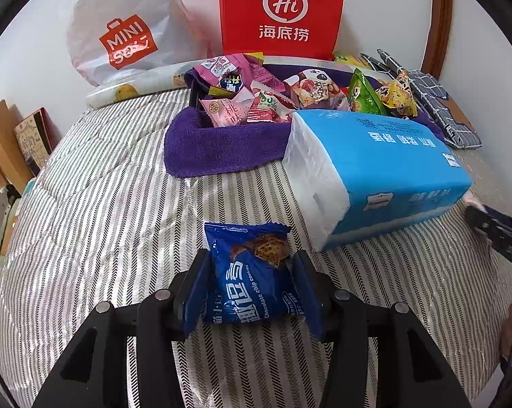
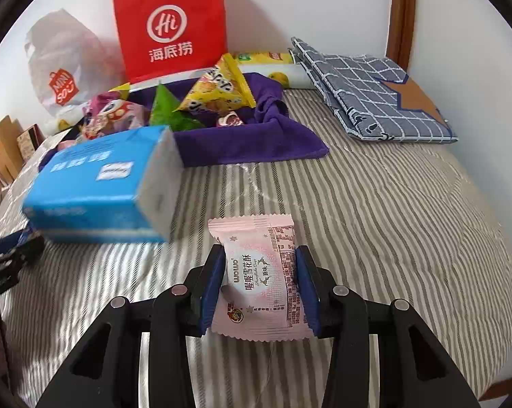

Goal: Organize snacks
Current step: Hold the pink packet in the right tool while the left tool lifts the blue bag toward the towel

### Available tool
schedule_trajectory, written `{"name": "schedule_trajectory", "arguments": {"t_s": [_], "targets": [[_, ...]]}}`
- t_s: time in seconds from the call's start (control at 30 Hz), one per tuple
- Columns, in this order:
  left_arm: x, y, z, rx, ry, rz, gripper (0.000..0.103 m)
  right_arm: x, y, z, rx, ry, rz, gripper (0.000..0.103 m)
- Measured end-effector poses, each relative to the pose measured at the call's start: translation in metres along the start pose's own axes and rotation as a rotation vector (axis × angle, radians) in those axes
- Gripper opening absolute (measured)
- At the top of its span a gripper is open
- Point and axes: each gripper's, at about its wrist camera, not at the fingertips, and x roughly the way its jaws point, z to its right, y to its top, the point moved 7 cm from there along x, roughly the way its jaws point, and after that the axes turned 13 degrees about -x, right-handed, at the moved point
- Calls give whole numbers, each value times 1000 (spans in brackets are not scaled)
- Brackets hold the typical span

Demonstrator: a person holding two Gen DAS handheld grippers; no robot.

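Blue cookie packet [image 1: 252, 272]: lies between the blue pads of the left tongs [image 1: 252, 284], in front of the tissue pack and just left of its near end; whether the pads press it or only flank it cannot be told.
Left tongs: partly spread around the blue cookie packet, over the bed.
Pink snack packet [image 2: 259, 285]: pinched at both side edges by the right tongs [image 2: 260, 287], in front of the tissue pack's right end.
Right tongs: narrowed onto the pink snack packet, pads touching its sides.
Tissue pack [image 1: 378, 170]: blue and white, lying on the bed, the landmark between the two tongs.
Purple cloth tray [image 1: 222, 146]: directly behind the tissue pack, touching it, heaped with snack packets [image 1: 228, 112] in pink, red, green and yellow.
Red paper bag [image 1: 283, 10]: upright against the wall behind the tray, beyond the tissue pack.
White shopping bag [image 1: 126, 30]: behind and left of the tissue pack.
Checked cloth [image 2: 368, 91]: folded, behind and right of the tissue pack.
Bed [image 2: 392, 204]: striped cover under everything.
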Motion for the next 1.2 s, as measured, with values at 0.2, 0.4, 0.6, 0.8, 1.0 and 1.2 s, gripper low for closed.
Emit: {"name": "schedule_trajectory", "arguments": {"t_s": [0.2, 0.4, 0.6, 0.8, 1.0, 1.2], "targets": [[1, -1, 4, 12, -6, -5, 53, 6, 2, -2, -15, 1, -22, 43], [1, -1, 4, 7, -14, -6, 54, 7, 2, 0, -12, 13, -21, 44], [1, -1, 4, 4, -17, -6, 54, 7, 2, -3, -31, 19, -24, 50], [1, -1, 3, 6, -16, -6, 54, 5, 0, -3, -38, 38, -20, 59], [1, -1, 4, 14, -14, -6, 52, 9, 3, 1, -13, 31, -19, 53], [1, -1, 4, 14, -14, -6, 52, 8, 2, 0, -23, 8, -21, 43]]}}
